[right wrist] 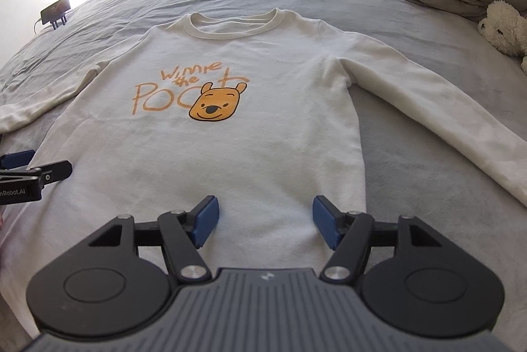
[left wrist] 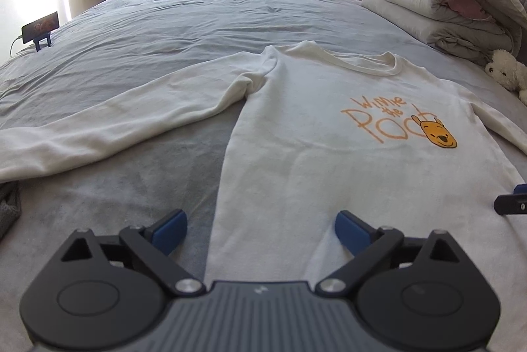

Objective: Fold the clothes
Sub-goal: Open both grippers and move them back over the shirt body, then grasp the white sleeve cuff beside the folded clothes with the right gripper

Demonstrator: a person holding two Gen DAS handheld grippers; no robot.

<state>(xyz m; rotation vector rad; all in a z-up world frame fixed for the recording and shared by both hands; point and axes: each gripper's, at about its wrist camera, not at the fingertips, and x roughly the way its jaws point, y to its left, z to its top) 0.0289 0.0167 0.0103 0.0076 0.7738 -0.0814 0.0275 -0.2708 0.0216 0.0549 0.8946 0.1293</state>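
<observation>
The left hand-held gripper point(left wrist: 260, 231) tilts downward, its blue pads point(left wrist: 171, 231) spread wide, nothing pinched between them. The right hand-held gripper point(right wrist: 265, 222) tilts down likewise, its pads point(right wrist: 206, 222) parted less widely and gripping nothing. The two sit side by side near the bed's near edge, the left one's tip showing at the right view's left margin.

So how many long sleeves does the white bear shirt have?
2. The left sleeve stretches out sideways across the grey bed sheet; the right sleeve stretches out on the white long-sleeved shirt's other side.
</observation>
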